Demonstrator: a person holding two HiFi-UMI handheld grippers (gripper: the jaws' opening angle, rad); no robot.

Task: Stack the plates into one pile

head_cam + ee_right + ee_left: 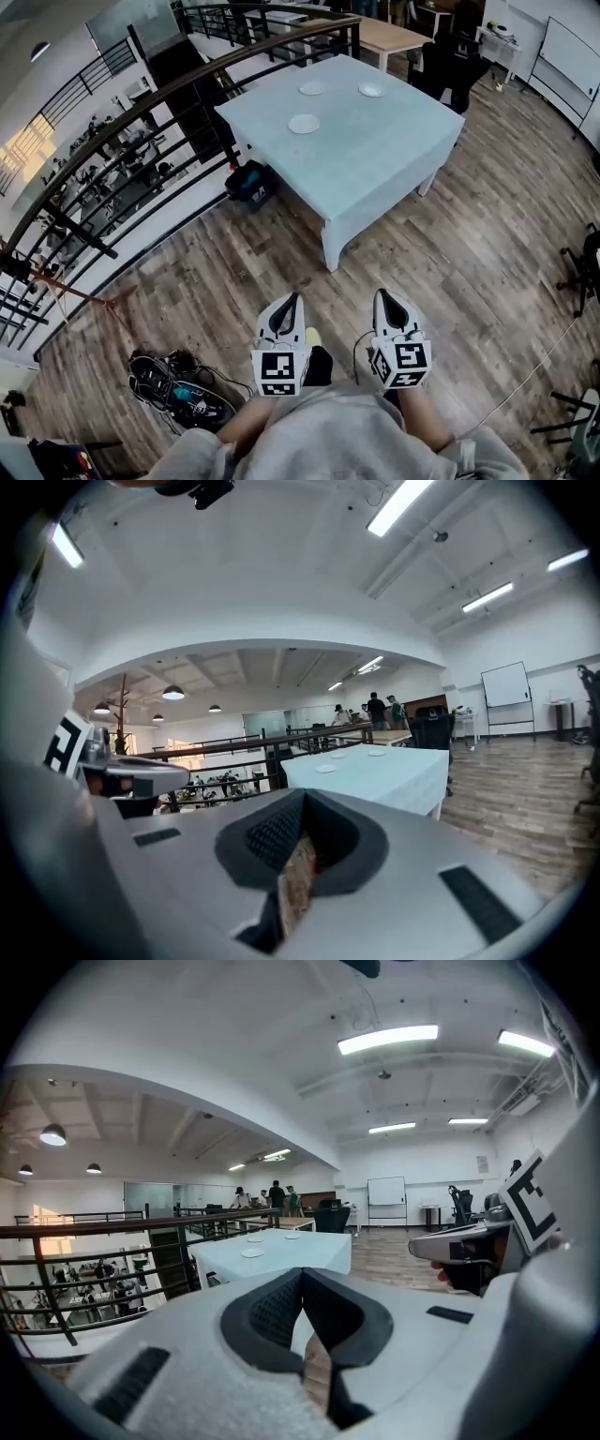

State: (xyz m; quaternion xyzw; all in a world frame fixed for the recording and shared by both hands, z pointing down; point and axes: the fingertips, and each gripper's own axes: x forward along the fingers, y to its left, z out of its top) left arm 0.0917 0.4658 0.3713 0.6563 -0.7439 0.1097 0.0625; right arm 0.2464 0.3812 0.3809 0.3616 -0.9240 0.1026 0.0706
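Note:
Three small white plates lie apart on a pale blue-white table (375, 159): one nearer (304, 124), two farther back (312, 88) (370, 90). Both grippers hover over the wooden floor well short of the table, pointing toward it. My left gripper (293, 300) and right gripper (383, 296) are side by side, each shut with nothing between the pads. In the left gripper view the left gripper (302, 1281) faces the distant table (314, 1255) and nearest plate (253, 1252). The right gripper (302, 803) sees the same table (398, 775) and plate (326, 769).
A dark metal railing (141, 141) curves along the left, with a drop beyond it. A black and blue case (251, 183) sits by the table's left leg. Tangled cables and gear (178, 386) lie on the floor at lower left. Office chairs (455, 61) stand behind the table.

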